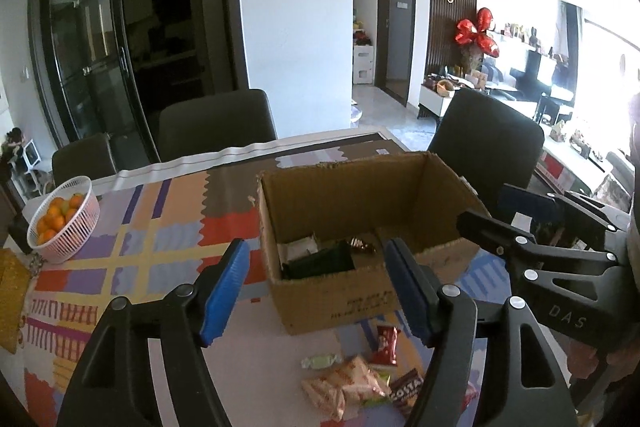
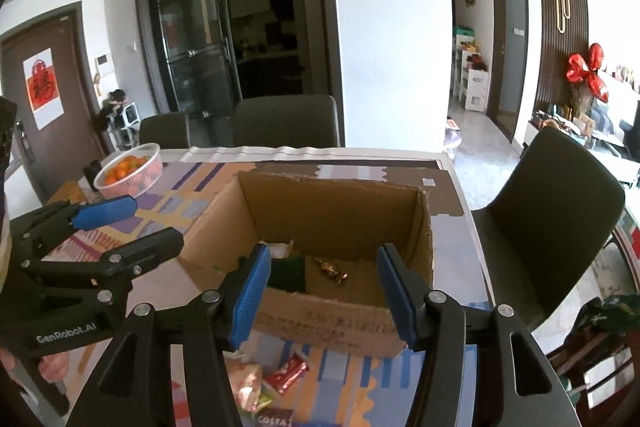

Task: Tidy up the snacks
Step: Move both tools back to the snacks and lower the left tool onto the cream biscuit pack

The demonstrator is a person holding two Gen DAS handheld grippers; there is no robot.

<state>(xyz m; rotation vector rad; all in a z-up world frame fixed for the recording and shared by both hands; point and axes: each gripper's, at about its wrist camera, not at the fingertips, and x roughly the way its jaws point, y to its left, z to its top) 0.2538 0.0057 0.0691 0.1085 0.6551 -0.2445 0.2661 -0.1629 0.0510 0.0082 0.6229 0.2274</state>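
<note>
An open cardboard box (image 1: 400, 187) (image 2: 336, 211) stands on the table and holds a dark green packet (image 1: 320, 261) (image 2: 286, 273), a gold-wrapped candy (image 2: 331, 270) and a white packet (image 1: 298, 247). Loose snacks lie in front of it: a red wrapper (image 1: 385, 345) (image 2: 286, 373), a green-white candy (image 1: 322, 361), orange-white packets (image 1: 344, 385) and a brown Costa bar (image 1: 406, 387). My left gripper (image 1: 316, 291) (image 2: 140, 223) is open and empty above the box's near wall. My right gripper (image 2: 322, 293) (image 1: 488, 211) is open and empty at the box's right.
A white basket of oranges (image 1: 64, 223) (image 2: 130, 175) sits at the table's far left. Dark chairs (image 1: 218, 125) (image 2: 548, 219) stand behind and to the right of the table. The table has a colourful patterned cloth (image 1: 132, 259).
</note>
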